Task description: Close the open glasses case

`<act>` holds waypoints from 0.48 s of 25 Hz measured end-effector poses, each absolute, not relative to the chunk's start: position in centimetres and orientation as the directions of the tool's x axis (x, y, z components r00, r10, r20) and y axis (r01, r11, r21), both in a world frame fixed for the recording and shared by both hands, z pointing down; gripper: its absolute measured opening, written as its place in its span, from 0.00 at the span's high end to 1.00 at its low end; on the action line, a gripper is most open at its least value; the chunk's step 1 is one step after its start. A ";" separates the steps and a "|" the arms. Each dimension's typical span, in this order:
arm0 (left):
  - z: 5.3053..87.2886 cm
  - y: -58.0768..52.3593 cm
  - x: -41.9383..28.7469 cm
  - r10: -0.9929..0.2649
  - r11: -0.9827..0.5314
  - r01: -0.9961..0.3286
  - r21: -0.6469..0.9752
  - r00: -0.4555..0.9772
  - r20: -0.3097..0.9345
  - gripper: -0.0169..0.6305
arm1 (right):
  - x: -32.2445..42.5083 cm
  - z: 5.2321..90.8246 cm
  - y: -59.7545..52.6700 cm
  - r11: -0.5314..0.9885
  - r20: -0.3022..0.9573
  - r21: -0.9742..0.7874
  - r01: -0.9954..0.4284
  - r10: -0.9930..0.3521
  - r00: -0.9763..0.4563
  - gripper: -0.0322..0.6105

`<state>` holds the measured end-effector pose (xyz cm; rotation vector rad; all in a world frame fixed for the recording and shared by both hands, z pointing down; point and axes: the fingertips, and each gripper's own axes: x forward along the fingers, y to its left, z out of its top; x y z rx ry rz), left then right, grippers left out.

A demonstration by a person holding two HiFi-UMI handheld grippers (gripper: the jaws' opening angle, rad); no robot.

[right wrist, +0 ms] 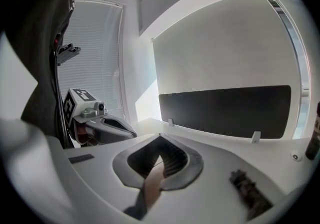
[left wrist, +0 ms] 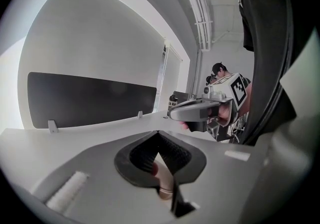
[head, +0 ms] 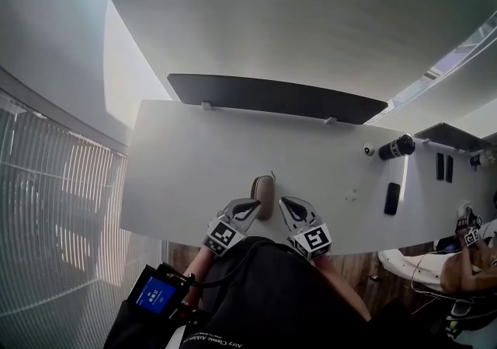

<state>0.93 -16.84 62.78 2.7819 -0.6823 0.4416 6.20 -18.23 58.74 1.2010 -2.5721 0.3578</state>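
Observation:
A tan oblong glasses case [head: 264, 196] lies on the white table [head: 194, 169] near its front edge, with a thin cord at its far end. It reads as one rounded shape, and I cannot make out a raised lid. My left gripper [head: 247, 207] sits just left of the case and my right gripper [head: 288, 205] just right of it, both low over the table. In the left gripper view the fingertips [left wrist: 158, 132] meet, with the tan case [left wrist: 163, 182] showing below them. The right gripper [right wrist: 160, 136] is shut the same way above the case [right wrist: 152, 187].
A long dark panel [head: 272, 97] stands along the table's far edge. To the right lie a black bottle [head: 397, 147], a small white round thing [head: 368, 150] and a dark phone [head: 392, 198]. Another person [head: 466, 254] sits at the far right.

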 end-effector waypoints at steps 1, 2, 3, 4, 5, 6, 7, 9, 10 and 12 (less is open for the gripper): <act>62.9 -16.8 1.0 -0.406 -0.863 -0.480 0.159 0.845 0.348 0.96 | 6.2 58.7 -18.3 0.625 0.350 -0.106 -0.774 -0.705 -0.617 0.95; 63.0 -16.7 1.0 -0.404 -0.864 -0.479 0.159 0.845 0.350 0.96 | 6.1 58.7 -18.3 0.629 0.345 -0.107 -0.770 -0.703 -0.623 0.95; 63.1 -16.8 1.0 -0.404 -0.864 -0.478 0.158 0.845 0.351 0.96 | 6.0 58.8 -18.4 0.635 0.339 -0.108 -0.765 -0.700 -0.629 0.95; 63.2 -16.8 1.0 -0.404 -0.864 -0.479 0.157 0.844 0.352 0.96 | 5.9 58.9 -18.4 0.640 0.334 -0.109 -0.761 -0.697 -0.634 0.95; 63.2 -16.9 1.0 -0.405 -0.864 -0.480 0.156 0.843 0.354 0.96 | 5.8 58.9 -18.5 0.642 0.332 -0.109 -0.759 -0.696 -0.636 0.95; 63.2 -16.9 1.0 -0.404 -0.864 -0.480 0.156 0.843 0.355 0.96 | 5.8 58.8 -18.5 0.642 0.330 -0.108 -0.759 -0.697 -0.636 0.95; 63.3 -16.9 1.0 -0.403 -0.864 -0.479 0.156 0.843 0.357 0.96 | 5.8 58.8 -18.4 0.642 0.330 -0.107 -0.760 -0.698 -0.636 0.95; 63.4 -16.7 1.0 -0.401 -0.863 -0.479 0.160 0.842 0.360 0.96 | 5.8 59.0 -18.1 0.648 0.329 -0.107 -0.754 -0.693 -0.641 0.95; 63.4 -16.6 1.0 -0.401 -0.862 -0.480 0.161 0.842 0.360 0.96 | 5.7 58.9 -18.0 0.648 0.332 -0.106 -0.755 -0.692 -0.641 0.95; 63.5 -16.4 1.0 -0.401 -0.863 -0.480 0.161 0.842 0.362 0.96 | 5.6 58.7 -18.0 0.643 0.348 -0.102 -0.759 -0.692 -0.633 0.95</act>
